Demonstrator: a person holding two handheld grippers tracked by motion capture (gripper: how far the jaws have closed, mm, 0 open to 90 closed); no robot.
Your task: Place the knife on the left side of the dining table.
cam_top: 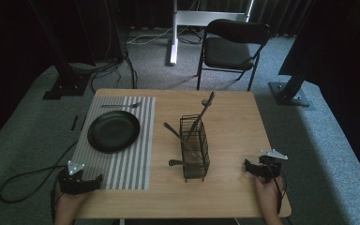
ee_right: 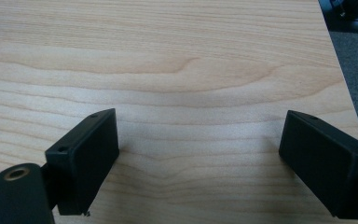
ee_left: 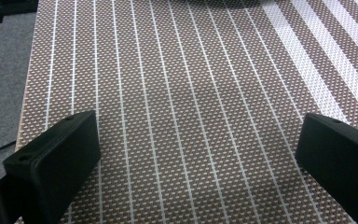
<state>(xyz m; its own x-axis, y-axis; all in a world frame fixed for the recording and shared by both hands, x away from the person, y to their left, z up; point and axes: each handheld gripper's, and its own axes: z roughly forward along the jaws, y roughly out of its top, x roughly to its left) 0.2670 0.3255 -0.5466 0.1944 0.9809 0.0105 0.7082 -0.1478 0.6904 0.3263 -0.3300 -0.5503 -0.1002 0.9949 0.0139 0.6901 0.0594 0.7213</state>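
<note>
High view: I rest both grippers, left (cam_top: pixel 93 180) and right (cam_top: pixel 247 168), fingers spread empty, at the desk's near edge; cutlery (cam_top: pixel 194 126) waits untouched in its rack (cam_top: pixel 194 154).

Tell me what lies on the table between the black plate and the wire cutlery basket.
In the high view, striped placemat extends past the black plate, then bare wood tabletop up to the wire cutlery basket; nothing else lies there.
</note>
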